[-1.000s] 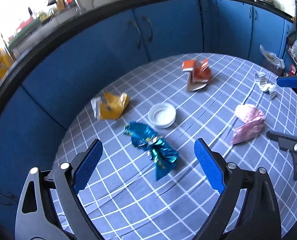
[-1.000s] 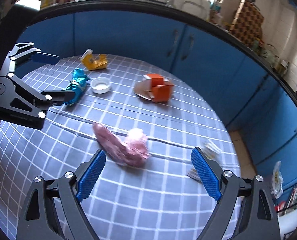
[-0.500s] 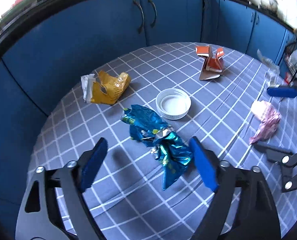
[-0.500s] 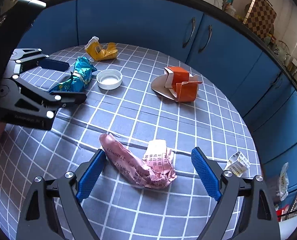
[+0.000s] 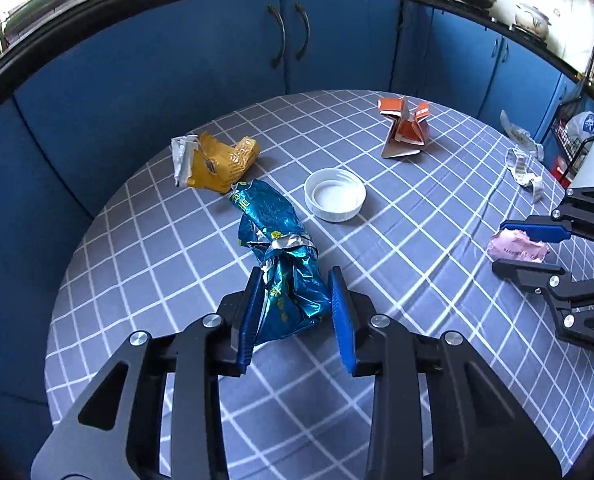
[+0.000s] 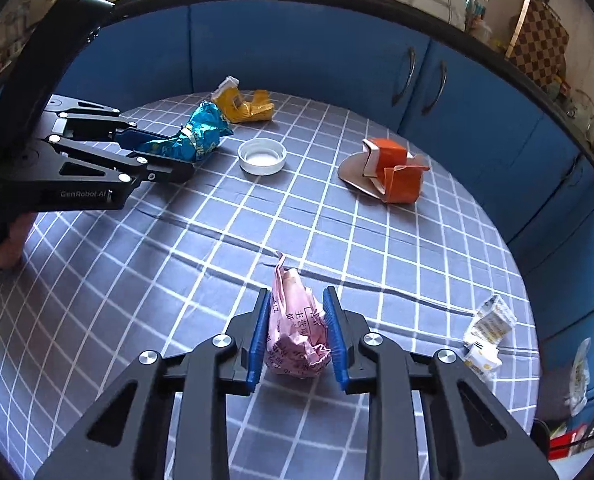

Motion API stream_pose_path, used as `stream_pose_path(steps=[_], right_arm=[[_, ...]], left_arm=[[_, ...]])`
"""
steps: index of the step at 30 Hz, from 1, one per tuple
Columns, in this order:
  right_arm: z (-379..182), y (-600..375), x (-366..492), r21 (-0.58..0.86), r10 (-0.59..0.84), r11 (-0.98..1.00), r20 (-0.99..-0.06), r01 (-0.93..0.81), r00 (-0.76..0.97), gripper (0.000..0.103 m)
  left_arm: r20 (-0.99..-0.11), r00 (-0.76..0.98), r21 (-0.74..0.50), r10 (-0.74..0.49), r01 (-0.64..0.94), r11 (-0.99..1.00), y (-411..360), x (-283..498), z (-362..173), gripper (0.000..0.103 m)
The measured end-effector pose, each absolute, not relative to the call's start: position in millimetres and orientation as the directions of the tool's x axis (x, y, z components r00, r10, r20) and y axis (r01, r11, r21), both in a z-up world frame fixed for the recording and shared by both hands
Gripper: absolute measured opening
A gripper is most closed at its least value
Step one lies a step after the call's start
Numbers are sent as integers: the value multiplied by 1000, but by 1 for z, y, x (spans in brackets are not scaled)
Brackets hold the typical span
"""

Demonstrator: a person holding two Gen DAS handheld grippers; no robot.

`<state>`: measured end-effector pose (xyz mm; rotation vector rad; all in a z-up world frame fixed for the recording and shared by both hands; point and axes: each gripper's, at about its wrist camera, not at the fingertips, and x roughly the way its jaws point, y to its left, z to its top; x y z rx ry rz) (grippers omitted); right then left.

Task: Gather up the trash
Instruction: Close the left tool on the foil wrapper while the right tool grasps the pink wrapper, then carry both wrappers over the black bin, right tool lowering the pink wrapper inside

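Note:
My left gripper [image 5: 295, 280] is shut on the near end of a crumpled blue foil wrapper [image 5: 281, 256] that lies on the checked round table [image 5: 417, 360]. It also shows in the right wrist view [image 6: 193, 140], held by the left gripper [image 6: 165, 156]. My right gripper [image 6: 297, 300] is shut on a crumpled pink paper wrapper [image 6: 295, 332]. From the left wrist view the pink wrapper [image 5: 515, 248] sits between the right gripper's pads [image 5: 537, 232].
On the table lie a yellow wrapper [image 5: 217, 160], a white lid [image 5: 335, 194], a torn orange carton [image 5: 407, 130] and a small white crumpled wrapper [image 6: 485, 332]. Blue cabinets [image 5: 217, 60] ring the table's far side. A plastic bag [image 6: 579, 372] lies on the floor at right.
Both grippers were open and have moved down and forward. The left has shut on the blue wrapper, the right on the pink wrapper.

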<state>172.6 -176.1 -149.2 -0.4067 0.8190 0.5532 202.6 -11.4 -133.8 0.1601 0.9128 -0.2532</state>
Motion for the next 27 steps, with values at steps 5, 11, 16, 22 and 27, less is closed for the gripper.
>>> stream_pose_path(steps=[5,11,16,22,27], right_arm=[[-137,-191,163,-151,287,796,-758,-586,586,26],[-128,-215,153,-175,253,814,-751,-554,610,26],[-127,-238,140,-192,221,831,-748,-523,626,26],[-128,-267,126,-194,196,851,-746,-488,637,27],[-128,-289,117,-192,178,868,-741,-458,648,27]], left_arm=[[-780,609,51,-144,292,955,-14,188,-120,34],[-767,625,69,-144,304,950,-24,172,-109,34],[-765,626,85,-152,332,939,-38,154,-105,34],[-772,617,135,-154,396,908,-69,130,-111,34],[-774,611,158,-168,442,883,-95,120,-110,34]])
